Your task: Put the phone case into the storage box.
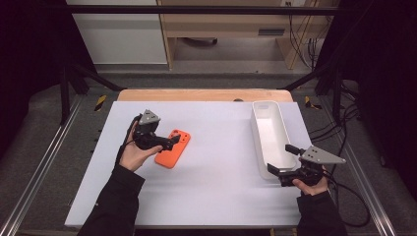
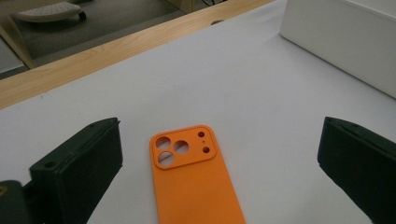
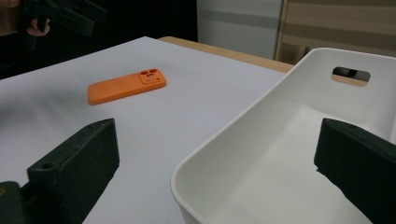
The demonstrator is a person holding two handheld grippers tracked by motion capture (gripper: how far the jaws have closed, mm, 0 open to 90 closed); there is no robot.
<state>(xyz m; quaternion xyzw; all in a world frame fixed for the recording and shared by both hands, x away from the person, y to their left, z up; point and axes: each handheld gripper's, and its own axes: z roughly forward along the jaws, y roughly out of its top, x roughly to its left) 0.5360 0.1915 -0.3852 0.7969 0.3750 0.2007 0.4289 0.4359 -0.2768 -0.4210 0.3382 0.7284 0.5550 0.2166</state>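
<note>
Jaws of the left gripper [image 2: 219, 163] are spread wide astride the flat orange plastic phone case [image 2: 196, 182] on the white table [image 1: 216, 187], ready for grasping; right gripper [image 3: 219, 163], likewise released, is poised at the long white plastic bin [image 3: 299, 140].

Black tongs [image 1: 173, 141], grey triangular top plates, black cables; black long sleeves [image 1: 114, 204].

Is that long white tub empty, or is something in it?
Empty: the white tub shows only bare inside walls and floor; the orange phone case lies outside on the table.
</note>
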